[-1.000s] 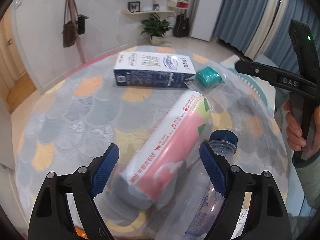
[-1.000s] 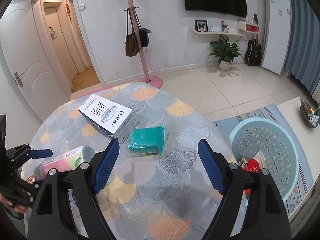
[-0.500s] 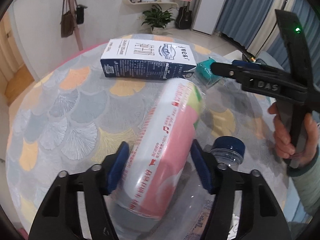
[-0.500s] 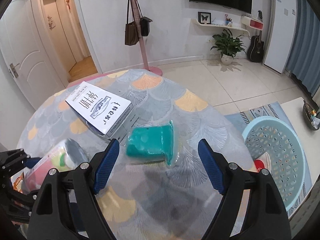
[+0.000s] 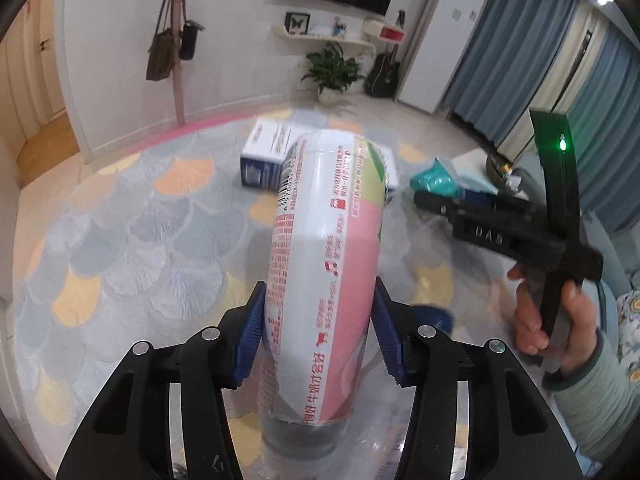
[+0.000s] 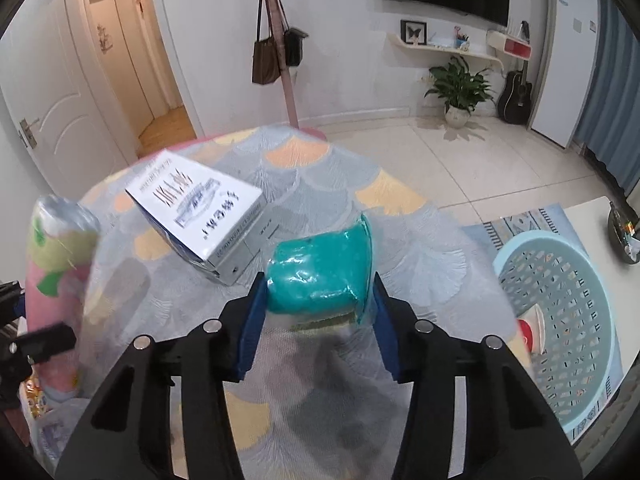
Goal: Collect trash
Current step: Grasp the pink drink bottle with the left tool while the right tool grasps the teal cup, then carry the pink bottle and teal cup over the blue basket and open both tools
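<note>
I have both tongs closing at once, each on its own piece of trash from the round table with the fan-patterned grey, peach and yellow cloth [image 6: 400,200]. My left gripper [image 5: 318,332] has its blue pads against the sides of the tall pink, white and green cylindrical drink can [image 5: 324,280], which tilts up off the cloth; I took it low on the body so the long can swings clear of the clear plastic bottle with a blue cap [image 5: 434,316] beside it. Its label carries red Chinese print and a barcode, too blurred for me to read. My right gripper [image 6: 316,320] is clenching on the crumpled teal plastic packet [image 6: 320,272], flanked by both pads and seemingly touched. Beside it lies the white and navy carton [image 6: 200,216], its Chinese lettering illegible. The other tong reads "DAS". The pale blue perforated plastic basket [image 6: 560,320] waits on the floor right of the table, likely the destination.
</note>
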`<state>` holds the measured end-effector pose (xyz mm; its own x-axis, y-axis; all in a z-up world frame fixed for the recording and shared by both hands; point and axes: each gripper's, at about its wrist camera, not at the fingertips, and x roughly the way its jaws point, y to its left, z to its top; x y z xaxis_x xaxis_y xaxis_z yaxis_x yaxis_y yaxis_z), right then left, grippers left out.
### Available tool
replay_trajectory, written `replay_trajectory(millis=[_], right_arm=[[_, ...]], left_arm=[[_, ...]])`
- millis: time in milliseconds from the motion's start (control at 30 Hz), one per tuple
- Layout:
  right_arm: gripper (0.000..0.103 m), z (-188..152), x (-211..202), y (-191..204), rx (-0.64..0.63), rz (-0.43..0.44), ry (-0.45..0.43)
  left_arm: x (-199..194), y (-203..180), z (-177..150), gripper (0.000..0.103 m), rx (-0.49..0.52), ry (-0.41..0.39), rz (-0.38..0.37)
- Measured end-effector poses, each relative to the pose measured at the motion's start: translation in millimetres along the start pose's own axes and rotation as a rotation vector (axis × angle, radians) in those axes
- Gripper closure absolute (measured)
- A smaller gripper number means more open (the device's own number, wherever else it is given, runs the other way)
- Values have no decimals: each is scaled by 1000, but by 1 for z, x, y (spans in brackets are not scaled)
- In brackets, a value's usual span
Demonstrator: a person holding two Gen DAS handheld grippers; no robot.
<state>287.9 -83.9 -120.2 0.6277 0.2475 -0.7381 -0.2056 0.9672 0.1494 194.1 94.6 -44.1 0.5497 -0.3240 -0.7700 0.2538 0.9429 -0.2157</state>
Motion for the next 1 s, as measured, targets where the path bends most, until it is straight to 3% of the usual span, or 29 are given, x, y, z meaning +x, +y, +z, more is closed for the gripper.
replay_trajectory(millis=[300,567,800,1000], right_arm=[[58,16,-73,-25,29,-35,-176],[58,20,-132,-83,114,-126,-317],[58,10,-134,-148,202,-211,-300],[58,-8,-114,-195,269,-252,-231]], left_arm=[[-32,-48,30,56,26,-128,-37],[-35,-107,68,56,69,-213,-99],[-6,-166,97,56,96,-223,-172],[42,-213,112,56,94,-159,-225]])
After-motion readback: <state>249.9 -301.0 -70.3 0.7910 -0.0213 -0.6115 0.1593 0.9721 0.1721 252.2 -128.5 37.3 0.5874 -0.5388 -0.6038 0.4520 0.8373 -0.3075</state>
